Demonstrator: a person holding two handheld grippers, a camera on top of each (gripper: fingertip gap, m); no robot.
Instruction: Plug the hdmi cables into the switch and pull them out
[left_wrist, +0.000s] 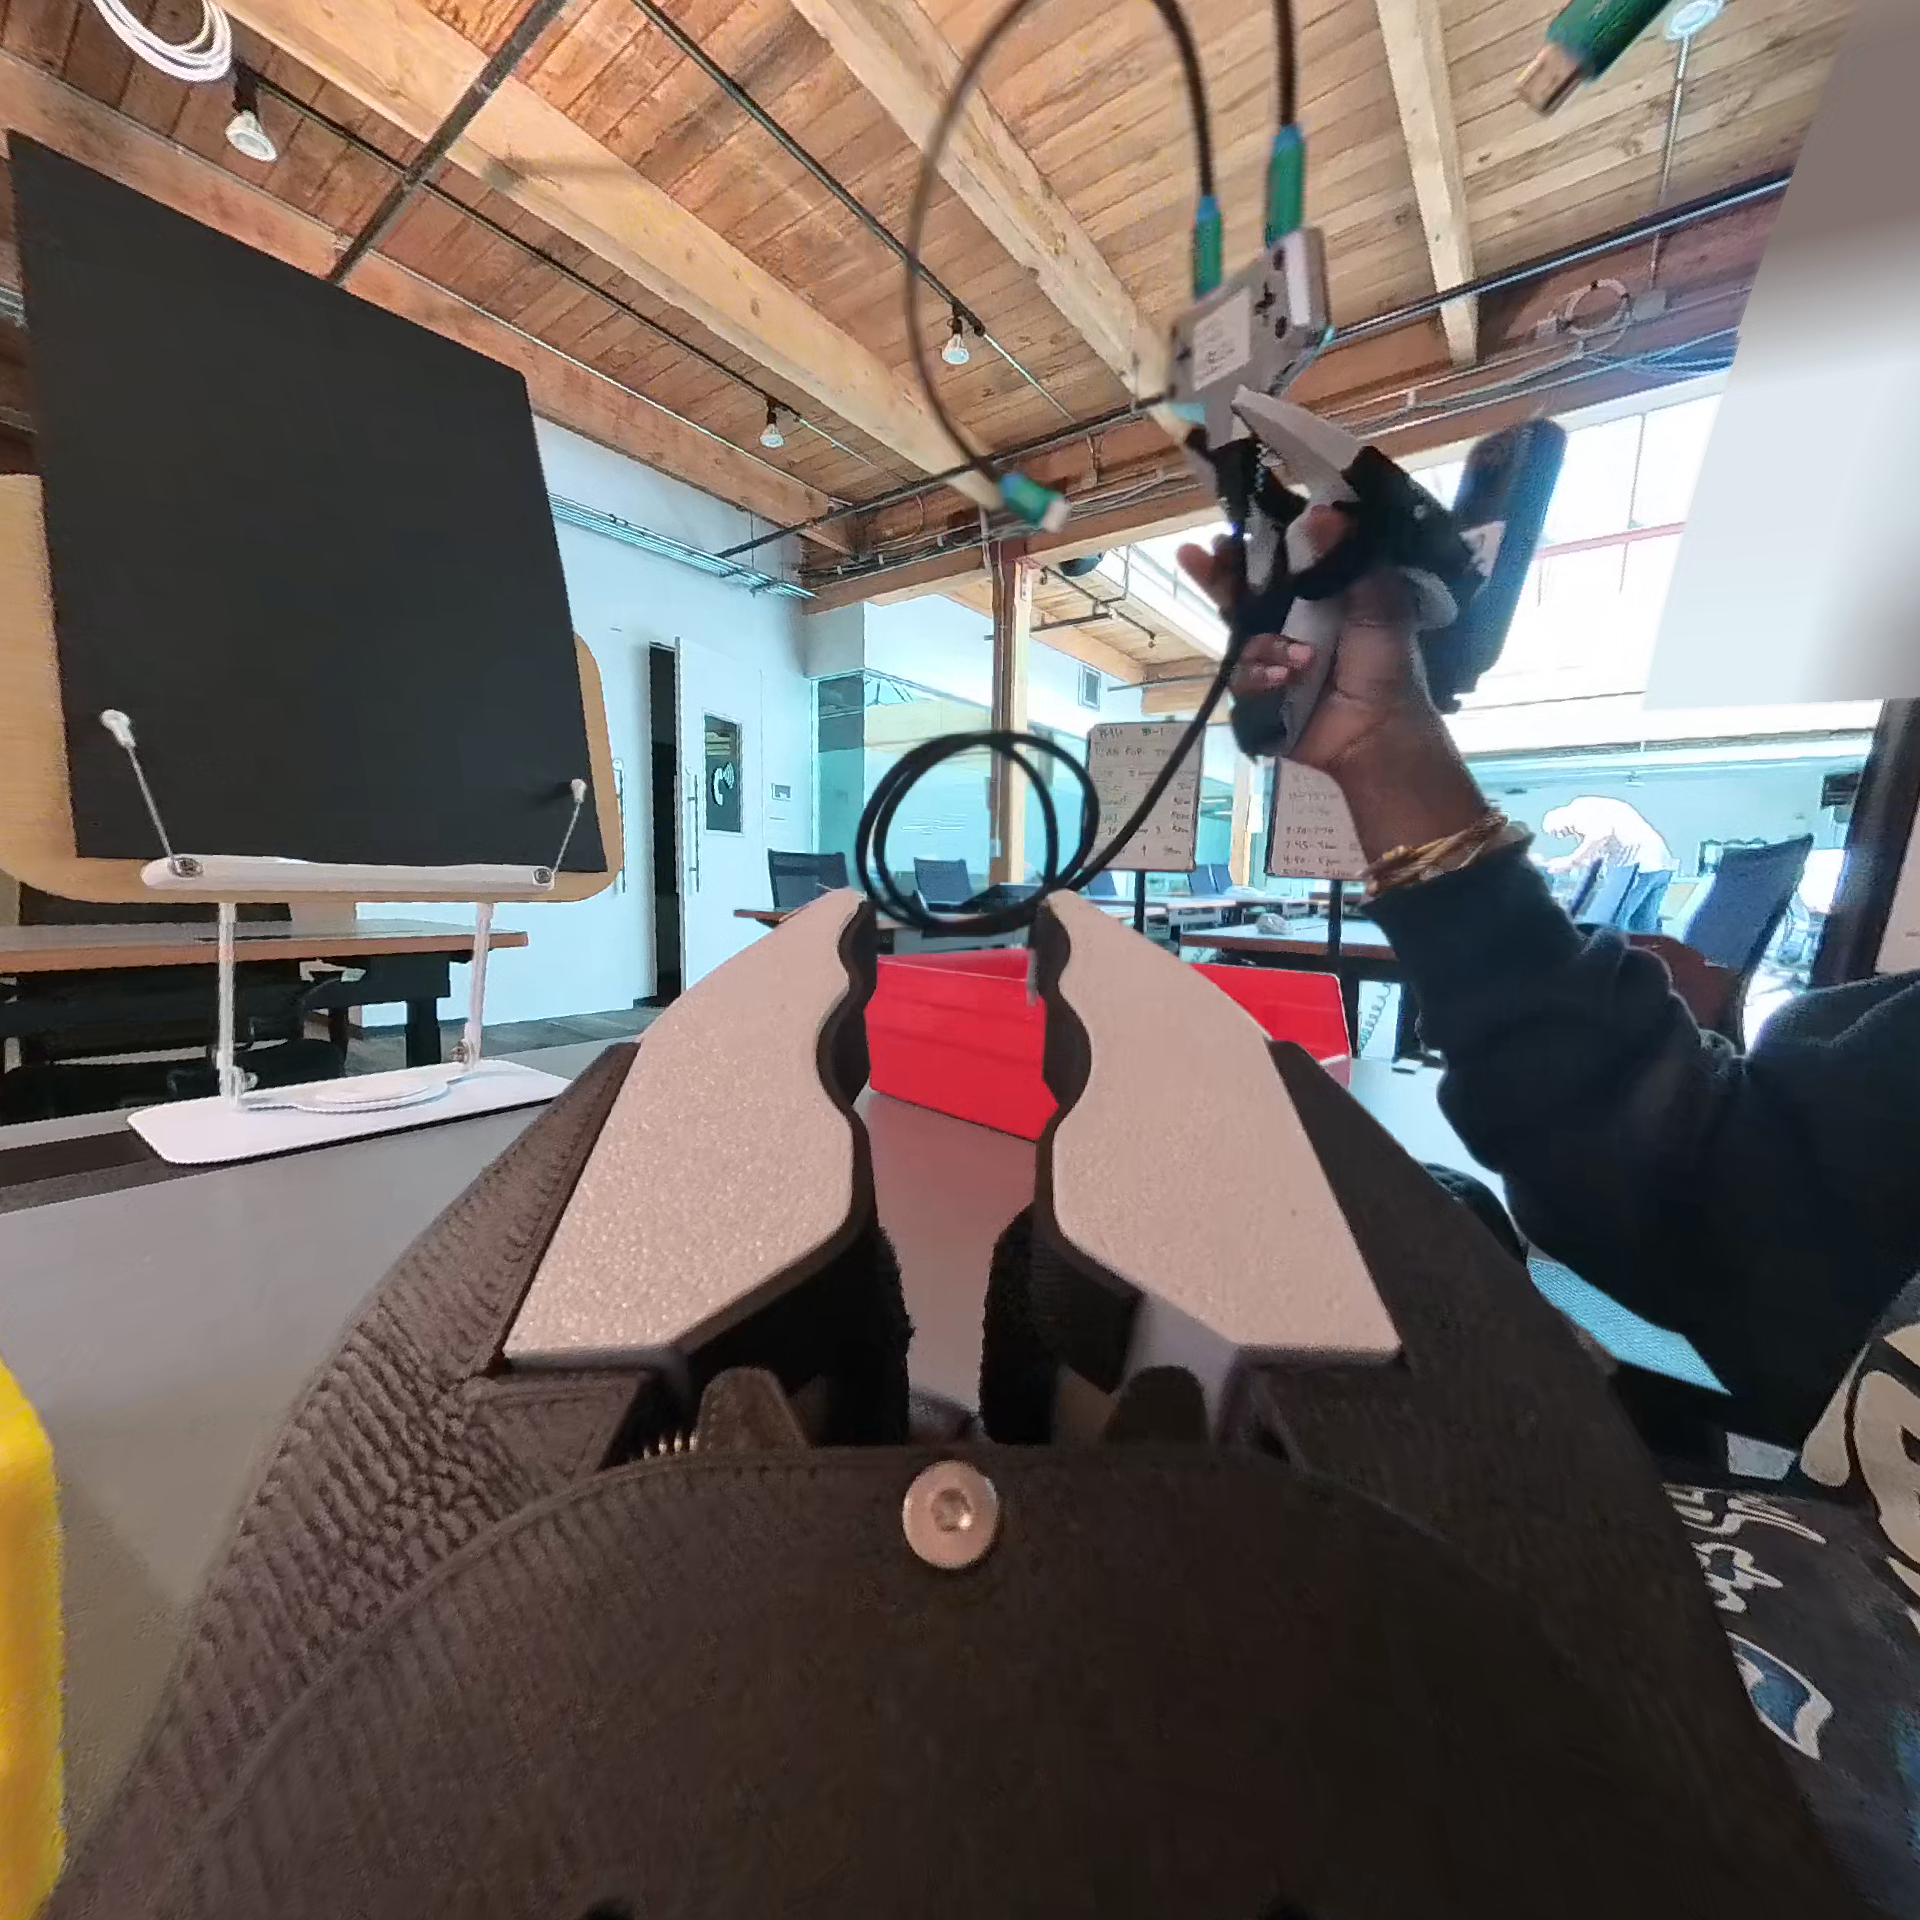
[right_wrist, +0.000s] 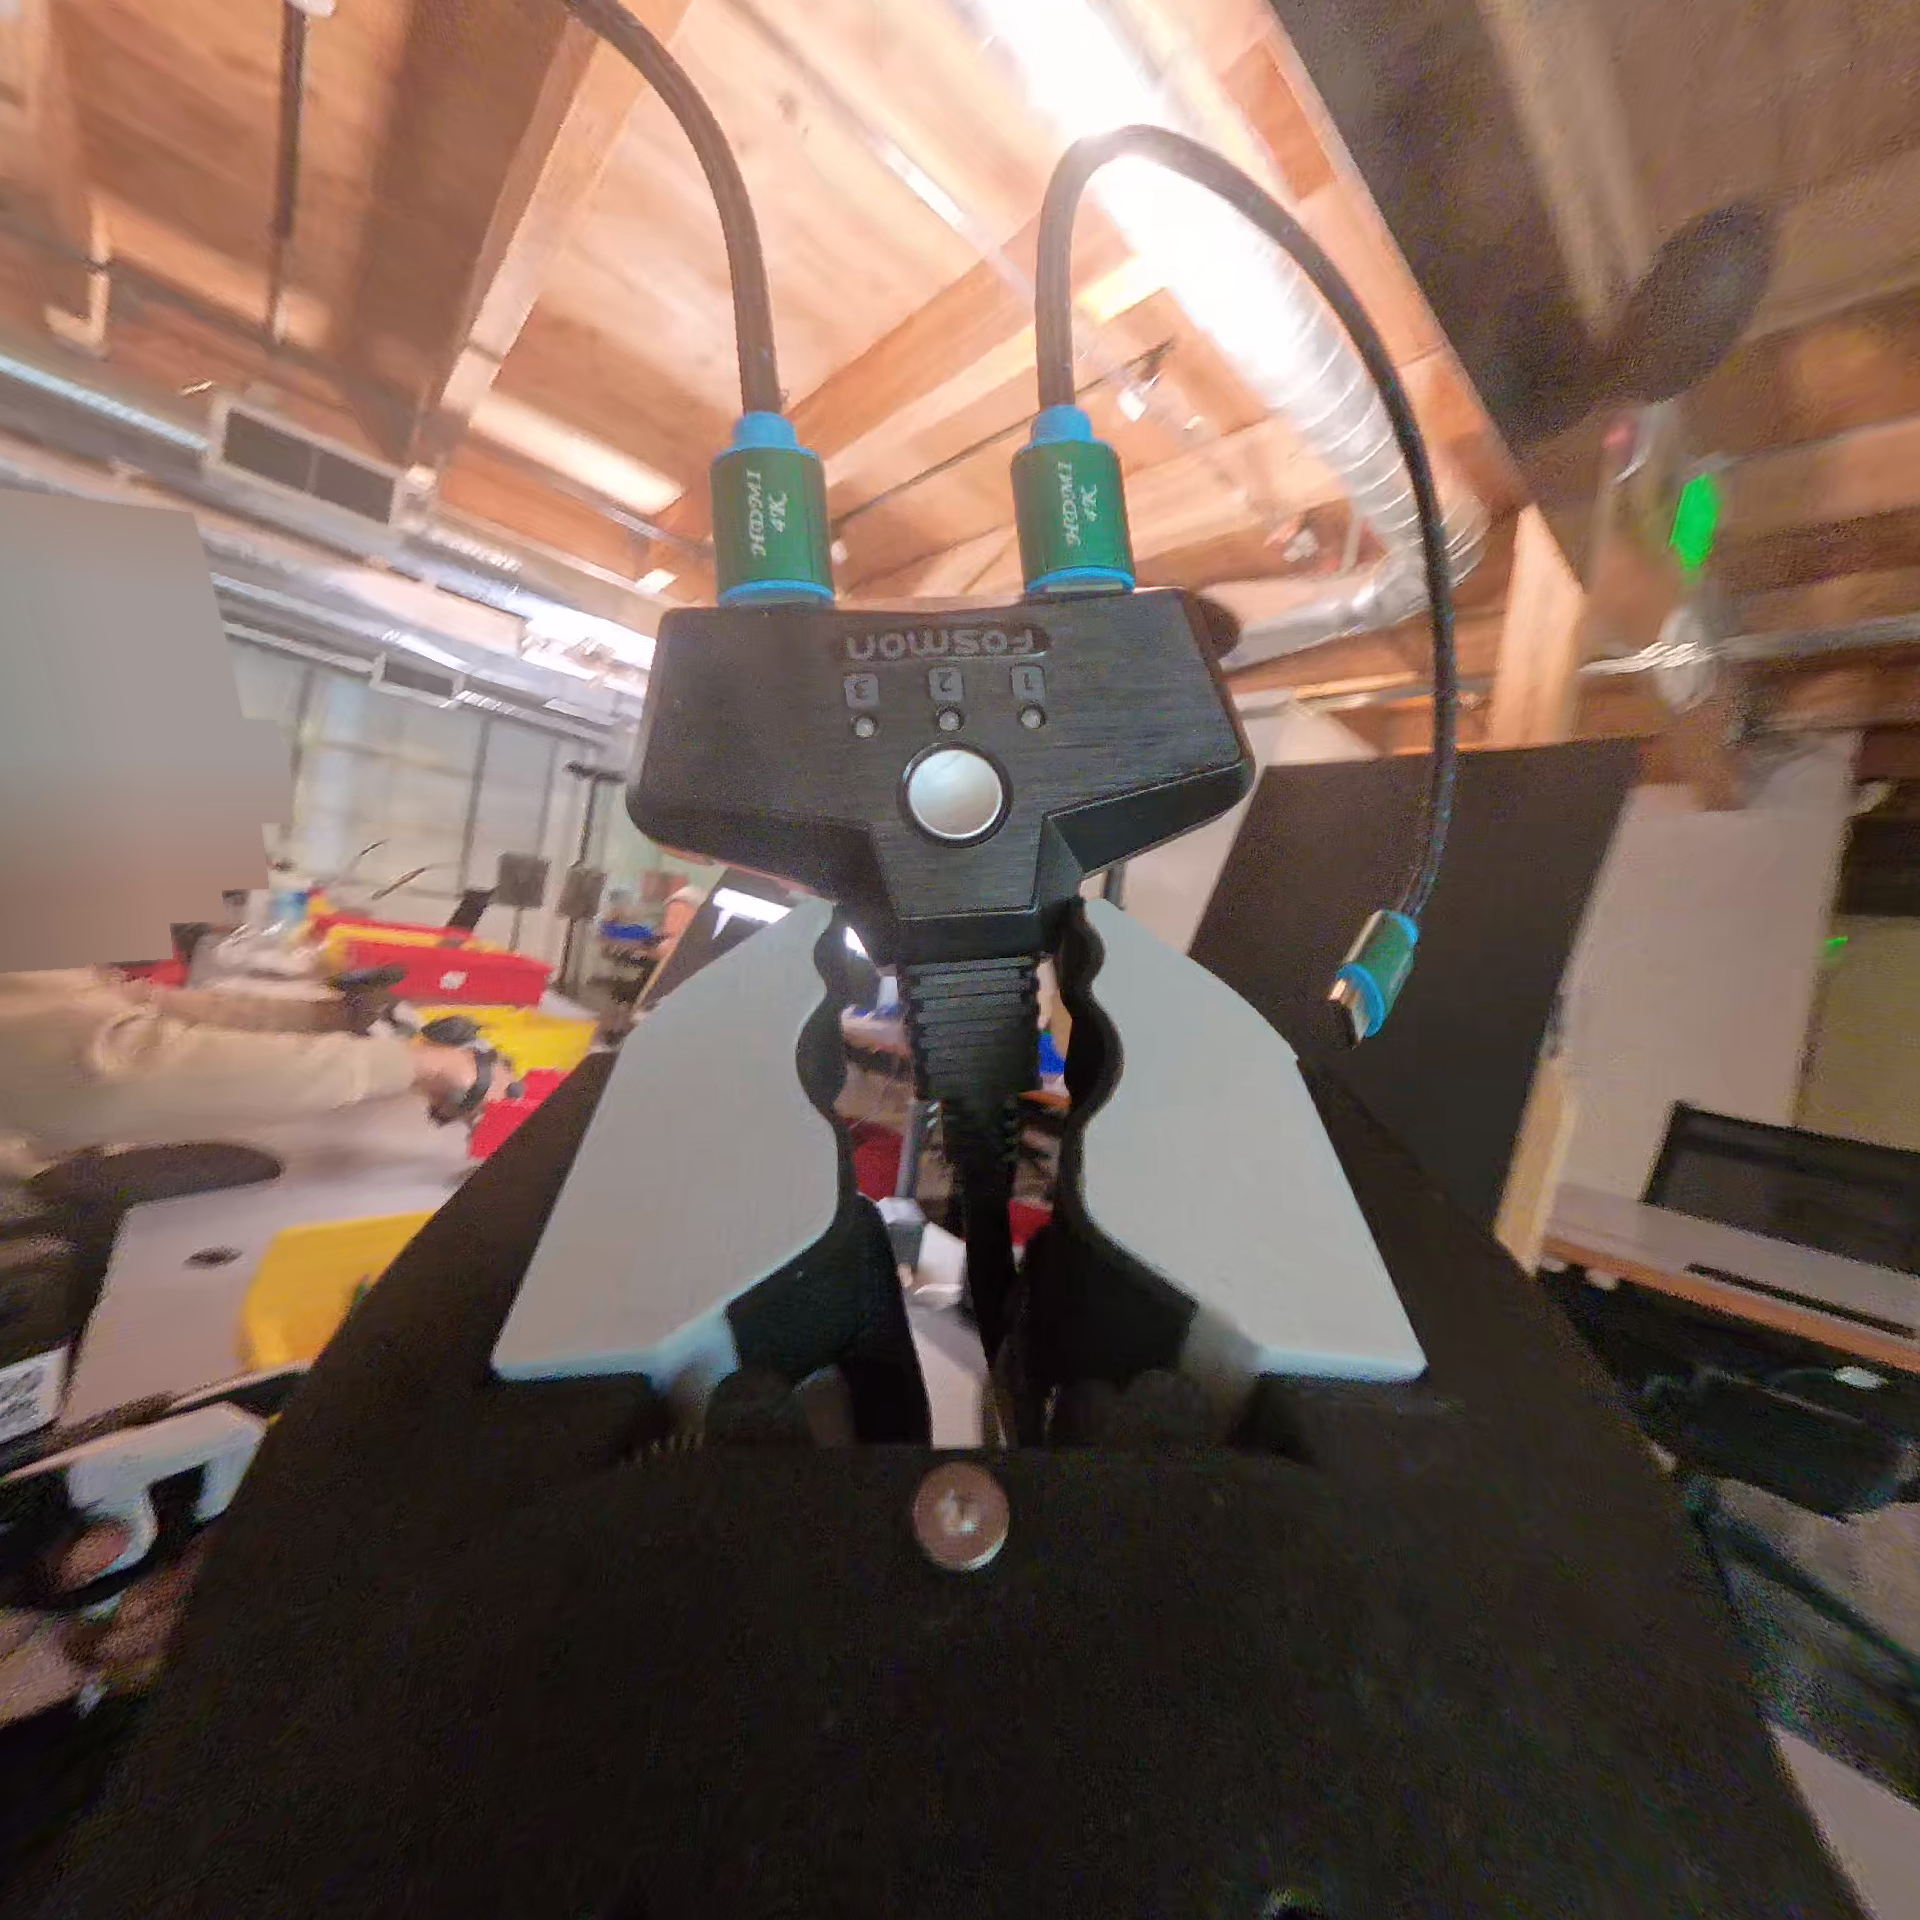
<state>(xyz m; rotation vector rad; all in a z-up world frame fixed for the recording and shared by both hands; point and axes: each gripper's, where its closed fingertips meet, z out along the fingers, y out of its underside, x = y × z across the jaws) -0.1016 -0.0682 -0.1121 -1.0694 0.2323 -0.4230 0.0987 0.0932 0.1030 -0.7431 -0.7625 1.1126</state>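
Observation:
The black HDMI switch (right_wrist: 945, 727) is held high in my right gripper (right_wrist: 951, 935), which is shut on the switch's ribbed neck. Two green HDMI plugs (right_wrist: 771, 520) (right_wrist: 1070, 520) sit in its top ports. One cable's loose green end (right_wrist: 1371, 977) hangs at the right. In the left wrist view the switch (left_wrist: 1247, 322) and right gripper (left_wrist: 1247, 426) are up at the right, with loose plug ends (left_wrist: 1029, 504) (left_wrist: 1569, 52) dangling. The switch's own black lead hangs in a coil (left_wrist: 977, 831). My left gripper (left_wrist: 951, 925) is low over the table, open and empty.
A black board on a white stand (left_wrist: 291, 520) stands at the left on the grey table (left_wrist: 208, 1299). A red bin (left_wrist: 966, 1029) lies just ahead of my left gripper, a yellow bin (left_wrist: 21, 1558) at the left edge. The person's sleeved arm (left_wrist: 1610, 1091) is at the right.

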